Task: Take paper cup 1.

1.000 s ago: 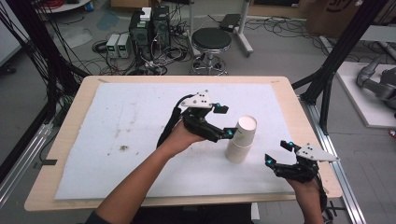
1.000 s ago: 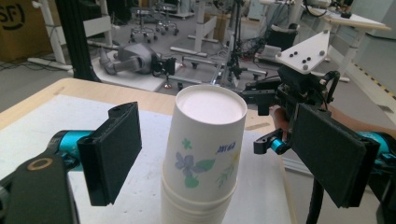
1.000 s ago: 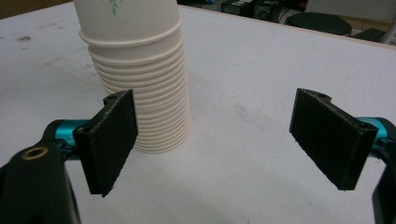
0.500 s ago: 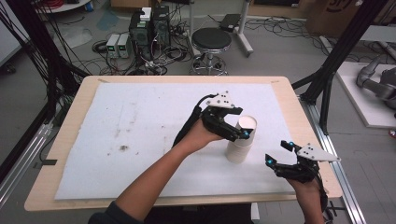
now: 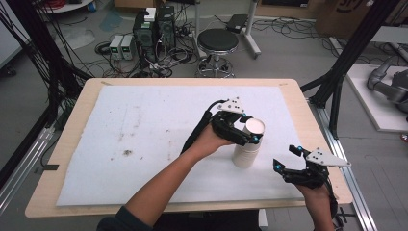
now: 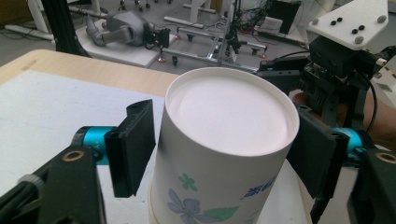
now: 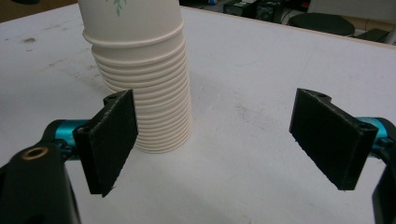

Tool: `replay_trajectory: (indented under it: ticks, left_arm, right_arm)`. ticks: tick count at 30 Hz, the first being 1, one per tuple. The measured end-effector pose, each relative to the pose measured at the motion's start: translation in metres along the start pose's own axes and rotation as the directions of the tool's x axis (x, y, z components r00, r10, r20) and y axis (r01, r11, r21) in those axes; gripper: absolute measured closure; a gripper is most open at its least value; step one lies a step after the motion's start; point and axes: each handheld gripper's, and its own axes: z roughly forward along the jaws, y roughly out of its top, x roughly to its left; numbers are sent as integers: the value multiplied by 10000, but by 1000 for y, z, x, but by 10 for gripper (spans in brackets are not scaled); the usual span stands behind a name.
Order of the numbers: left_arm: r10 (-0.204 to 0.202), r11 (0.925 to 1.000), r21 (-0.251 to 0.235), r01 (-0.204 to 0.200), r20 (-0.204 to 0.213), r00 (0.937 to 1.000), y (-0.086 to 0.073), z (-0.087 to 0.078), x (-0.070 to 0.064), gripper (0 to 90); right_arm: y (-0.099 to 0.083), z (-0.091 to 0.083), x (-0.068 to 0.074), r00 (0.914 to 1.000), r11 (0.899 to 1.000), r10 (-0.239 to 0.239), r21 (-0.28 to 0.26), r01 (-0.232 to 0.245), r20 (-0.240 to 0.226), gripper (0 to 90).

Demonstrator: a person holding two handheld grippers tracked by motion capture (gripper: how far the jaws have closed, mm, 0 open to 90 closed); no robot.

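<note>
Matt paper cups [image 7: 140, 79], ribbed rims

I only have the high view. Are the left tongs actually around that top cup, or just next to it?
Observer: Around it. In the left gripper view the left tongs straddle the upside-down top cup, one jaw on each side, with a gap still showing at the left jaw.
Operator: One cup or several?
Observer: Several. The right gripper view shows a stack of cups, many rims nested above the white mat.
Operator: And the right tongs?
Observer: The right tongs are wide open, holding nothing, with the stack beyond the left jaw.
</note>
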Motion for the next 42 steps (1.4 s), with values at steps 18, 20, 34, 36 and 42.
replay_trajectory:
  ticks: [18, 20, 34, 36, 42]
  left_arm:
    - [-133, 9889, -1477, 151, 134, 9998, 36, -32, -4, 335]
    - [-168, 9846, -1739, 198, 184, 9997, 41, -39, -4, 337]
    - [30, 9655, -2600, -177, -566, 9984, 52, -103, -3, 343]
    - [82, 9685, -2472, -308, -920, 9957, 45, -115, -2, 343]
    - [36, 9755, -2151, -453, -1903, 9817, 16, -150, 1, 343]
  right_arm:
    - [0, 2, 2, 10000, 10000, -30, 10, 30, -88, 158]
    - [0, 2, 2, 9999, 10000, 8, 29, -8, -117, 158]
    - [0, 5, 4, 9997, 9999, -85, 110, 88, -227, 158]
    - [0, 5, 5, 9997, 9999, -48, 125, 51, -245, 158]
    - [-1, 6, 5, 9997, 9998, -48, 201, 53, -238, 158]
